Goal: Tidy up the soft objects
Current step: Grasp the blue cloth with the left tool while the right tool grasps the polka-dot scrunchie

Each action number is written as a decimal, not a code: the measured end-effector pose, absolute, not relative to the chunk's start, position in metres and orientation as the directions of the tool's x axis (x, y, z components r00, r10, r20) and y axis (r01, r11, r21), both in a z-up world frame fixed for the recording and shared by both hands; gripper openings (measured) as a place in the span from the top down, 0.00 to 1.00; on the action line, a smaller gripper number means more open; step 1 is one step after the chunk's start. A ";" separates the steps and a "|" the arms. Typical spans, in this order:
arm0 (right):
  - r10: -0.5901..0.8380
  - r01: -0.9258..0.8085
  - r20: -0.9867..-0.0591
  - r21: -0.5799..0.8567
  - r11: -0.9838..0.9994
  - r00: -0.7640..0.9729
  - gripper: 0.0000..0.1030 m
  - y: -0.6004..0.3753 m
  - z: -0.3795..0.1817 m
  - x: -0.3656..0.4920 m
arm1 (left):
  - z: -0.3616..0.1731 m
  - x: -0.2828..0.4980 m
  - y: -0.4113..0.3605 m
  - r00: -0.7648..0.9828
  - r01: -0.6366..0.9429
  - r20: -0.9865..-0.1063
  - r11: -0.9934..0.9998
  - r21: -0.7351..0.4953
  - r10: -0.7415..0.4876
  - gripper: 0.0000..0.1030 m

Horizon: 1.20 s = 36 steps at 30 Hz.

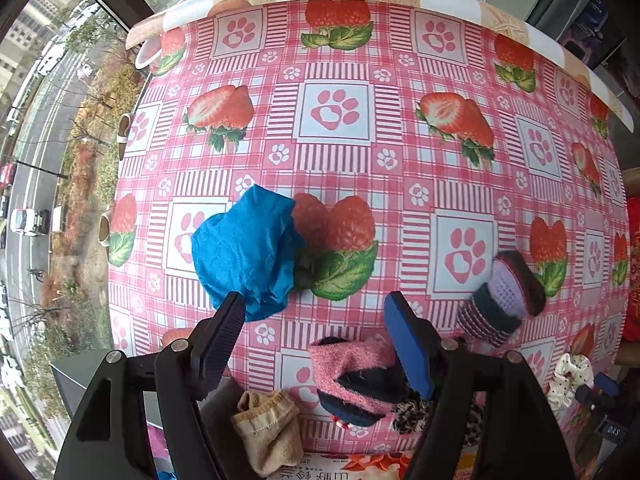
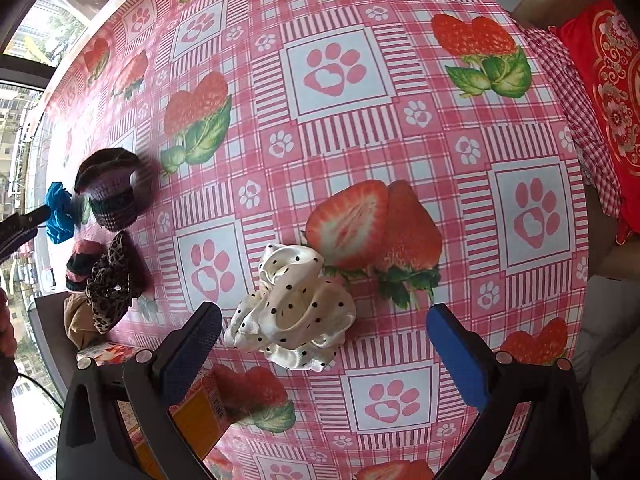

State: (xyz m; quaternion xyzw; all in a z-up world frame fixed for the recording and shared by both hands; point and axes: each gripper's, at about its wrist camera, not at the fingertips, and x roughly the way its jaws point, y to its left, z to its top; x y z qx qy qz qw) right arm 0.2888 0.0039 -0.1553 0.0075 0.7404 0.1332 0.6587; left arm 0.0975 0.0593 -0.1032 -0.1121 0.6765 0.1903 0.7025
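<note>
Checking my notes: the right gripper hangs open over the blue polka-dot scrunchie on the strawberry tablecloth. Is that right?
Not quite: the scrunchie is white with black dots, not blue, as the right wrist view shows. The rest holds: the right gripper hangs open over it on the tablecloth.

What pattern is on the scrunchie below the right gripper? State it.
Cream satin with small black polka dots, on the scrunchie; clearest in the right wrist view.

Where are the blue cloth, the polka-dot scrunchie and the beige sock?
blue cloth (image 1: 244, 252), left wrist view, middle of its crumpled top.
polka-dot scrunchie (image 2: 292, 308), right wrist view, satin ring's inner fold.
beige sock (image 1: 268, 428), left wrist view, folded body.
</note>
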 end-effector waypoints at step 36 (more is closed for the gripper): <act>-0.030 -0.366 -0.991 0.020 0.931 -0.129 0.00 0.078 -0.207 0.261 | -0.187 0.098 0.133 0.028 -0.580 -1.000 0.815 -0.007 0.011 0.00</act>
